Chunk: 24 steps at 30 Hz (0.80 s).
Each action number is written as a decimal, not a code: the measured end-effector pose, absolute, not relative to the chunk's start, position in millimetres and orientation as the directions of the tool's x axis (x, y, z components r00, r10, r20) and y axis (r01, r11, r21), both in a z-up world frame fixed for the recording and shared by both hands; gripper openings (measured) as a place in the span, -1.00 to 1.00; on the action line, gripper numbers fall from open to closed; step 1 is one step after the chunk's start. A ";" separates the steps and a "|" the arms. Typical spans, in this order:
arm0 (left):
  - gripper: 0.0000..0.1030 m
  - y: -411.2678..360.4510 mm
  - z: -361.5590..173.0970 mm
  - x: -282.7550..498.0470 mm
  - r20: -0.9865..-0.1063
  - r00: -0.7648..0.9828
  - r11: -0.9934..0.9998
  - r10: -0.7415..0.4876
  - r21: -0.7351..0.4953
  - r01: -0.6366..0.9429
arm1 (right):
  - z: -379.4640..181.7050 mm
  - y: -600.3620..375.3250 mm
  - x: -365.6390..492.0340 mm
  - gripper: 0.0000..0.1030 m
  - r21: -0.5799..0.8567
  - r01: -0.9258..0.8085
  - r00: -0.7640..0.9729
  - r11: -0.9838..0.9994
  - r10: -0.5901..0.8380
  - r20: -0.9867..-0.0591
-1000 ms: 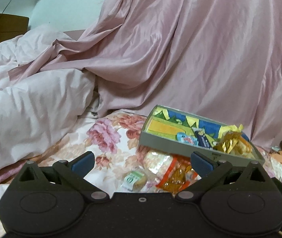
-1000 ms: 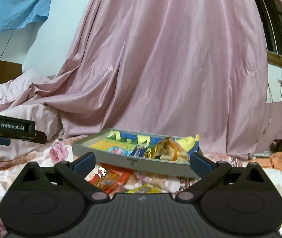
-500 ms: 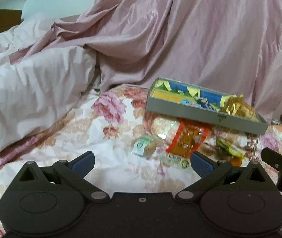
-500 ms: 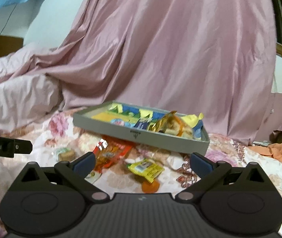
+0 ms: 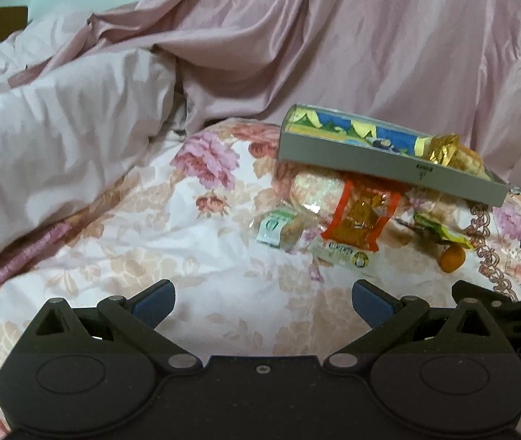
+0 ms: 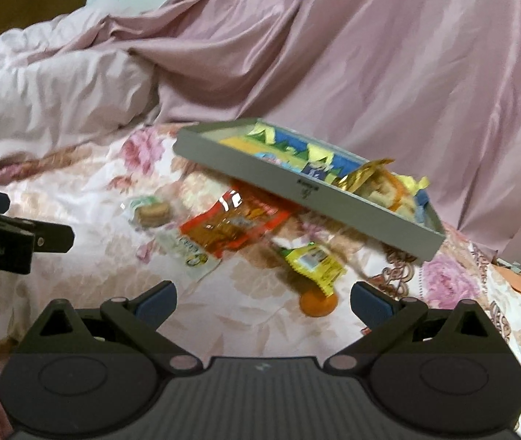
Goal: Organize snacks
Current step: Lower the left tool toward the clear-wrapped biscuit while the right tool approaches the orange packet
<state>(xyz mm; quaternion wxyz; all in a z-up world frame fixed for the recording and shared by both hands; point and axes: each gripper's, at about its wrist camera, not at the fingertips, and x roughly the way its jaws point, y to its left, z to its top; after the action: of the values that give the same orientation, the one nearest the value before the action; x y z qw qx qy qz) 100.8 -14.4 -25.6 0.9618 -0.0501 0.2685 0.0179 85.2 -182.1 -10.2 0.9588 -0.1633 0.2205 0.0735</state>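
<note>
Both sets of fingers are spread wide and empty: the right gripper hangs over the bed just short of the loose snacks, the left gripper farther back. The orange round snack and yellow packet lie nearest the right fingers, the red packet beyond. Best to take one piece at a time, pinching low across a packet's edge, then lift it into the gray box, which rests tilted on other snacks and could tip.
</note>
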 end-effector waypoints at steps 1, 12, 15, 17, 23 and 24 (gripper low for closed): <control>0.99 -13.0 -26.9 103.2 -0.525 0.851 0.994 0.009 -0.092 -0.067 | -11.5 -180.8 86.1 1.00 -0.282 -0.218 0.889 0.934 0.072 -0.452; 0.99 -0.8 -41.8 128.8 -0.582 0.813 0.982 0.025 -0.137 -0.129 | -20.4 -177.1 101.8 1.00 -0.257 -0.244 0.853 0.935 0.081 -0.515; 0.99 1.7 -44.4 135.9 -0.593 0.804 0.979 0.029 -0.146 -0.143 | -22.5 -176.0 105.5 1.00 -0.247 -0.246 0.848 0.937 0.085 -0.524; 0.99 4.1 -44.8 144.1 -0.597 0.802 0.974 0.031 -0.161 -0.158 | -24.4 -174.9 110.0 1.00 -0.241 -0.253 0.843 0.937 0.091 -0.530; 0.99 9.3 -46.1 175.5 -0.609 0.792 0.961 0.043 -0.190 -0.199 | -32.9 -166.8 122.3 1.00 -0.277 -0.279 0.843 0.919 0.097 -0.530; 0.99 9.7 -46.7 180.3 -0.609 0.792 0.961 0.047 -0.190 -0.203 | -34.1 -165.5 124.5 1.00 -0.287 -0.280 0.845 0.916 0.094 -0.526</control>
<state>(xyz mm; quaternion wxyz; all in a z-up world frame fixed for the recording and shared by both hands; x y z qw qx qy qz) 180.3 9.7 -46.7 0.9385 -0.1234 0.3157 0.0664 124.5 -165.5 -34.1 0.9437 -0.1791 0.2598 0.0991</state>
